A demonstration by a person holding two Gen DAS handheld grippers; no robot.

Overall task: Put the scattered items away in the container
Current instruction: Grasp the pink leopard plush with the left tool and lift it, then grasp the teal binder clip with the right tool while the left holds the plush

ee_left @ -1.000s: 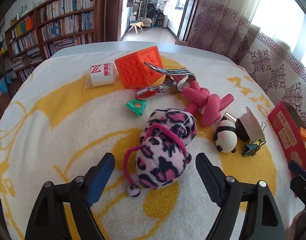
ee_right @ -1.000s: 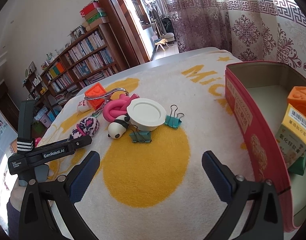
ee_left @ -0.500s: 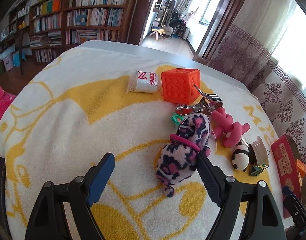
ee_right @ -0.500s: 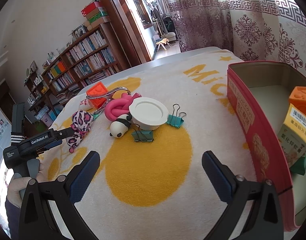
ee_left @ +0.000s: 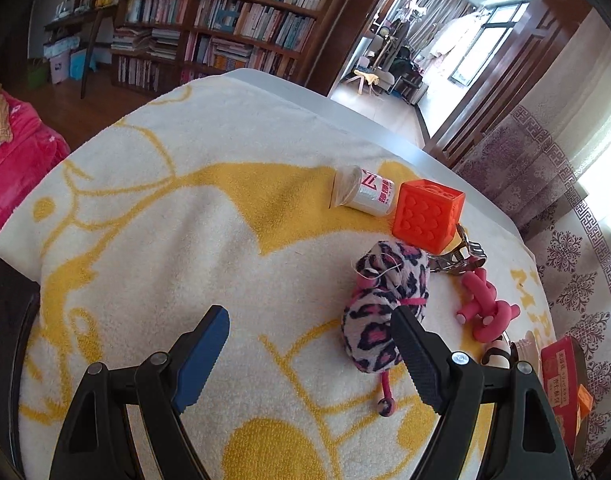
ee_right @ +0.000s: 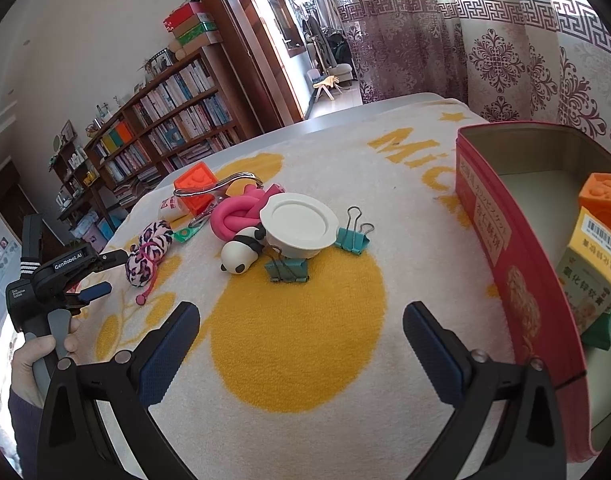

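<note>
Towel-covered table [ee_left: 165,208], white with yellow print, in a room with bookshelves and patterned curtains.

Nearest: my left gripper [ee_left: 307,330], jaws apart, nothing clamped. Its right finger [ee_left: 415,354] overlaps the near end of the pouch [ee_left: 379,306] in the left view; contact I can't tell. Pouch is leopard print, one of them, long axis running away from me, cord and bead trailing toward the near edge. Bare towel to its left, lots of room there.

My right gripper [ee_right: 301,326] is also spread wide, empty, over the big yellow circle [ee_right: 301,332], clear space all round it.

Tin [ee_right: 501,248] sits at my right, red, open top, long wall running near to far. Inside: one orange cube [ee_right: 603,196], one yellow-topped carton [ee_right: 589,264].

Mid-table cluster, tight packed:
- two teal binder clips [ee_right: 287,270], one at the near side of the white lid [ee_right: 299,226], one just right of it
- one panda [ee_right: 241,254], touching the lid
- one pink knotted foam tube [ee_right: 235,216]
- one green tag [ee_right: 185,234]

Far side: one metal clamp [ee_right: 217,186], one more orange cube [ee_left: 427,220], one small white roll [ee_left: 365,196] lying on its side just beside it. Beyond that, bare tabletop strip to the far edge.
</note>
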